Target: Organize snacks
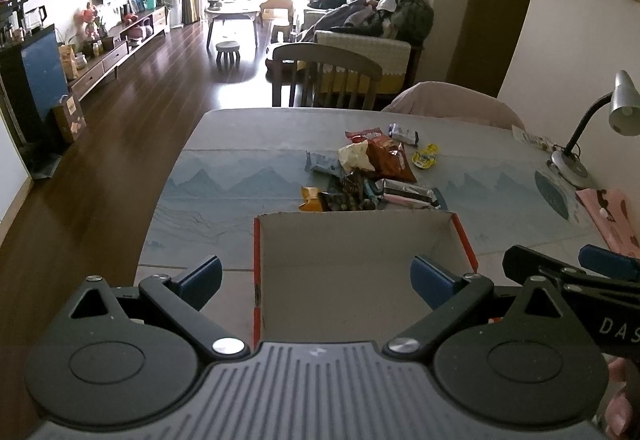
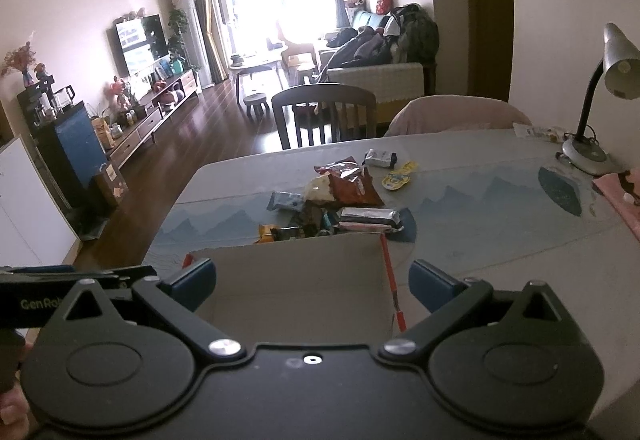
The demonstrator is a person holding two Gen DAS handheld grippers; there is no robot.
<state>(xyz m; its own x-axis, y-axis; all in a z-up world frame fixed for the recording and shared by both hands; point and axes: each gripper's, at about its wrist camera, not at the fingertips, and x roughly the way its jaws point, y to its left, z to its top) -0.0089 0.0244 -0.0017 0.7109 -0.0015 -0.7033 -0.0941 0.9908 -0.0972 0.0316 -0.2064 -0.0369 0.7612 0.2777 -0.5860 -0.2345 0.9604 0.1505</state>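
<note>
At the frame's bottom both tongs, left [image 1: 316, 280] and right [image 2: 312, 282], gape empty over the shallow orange-edged cardboard box [image 1: 360, 240], beyond which mid-frame the heap of crinkly foil snack packets [image 1: 364, 175] on the desk [image 1: 224, 175] looks light, slippery, best pinched by a sealed edge

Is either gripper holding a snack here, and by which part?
Nothing is held: left gripper and right gripper both hover open above the cardboard box.
</note>
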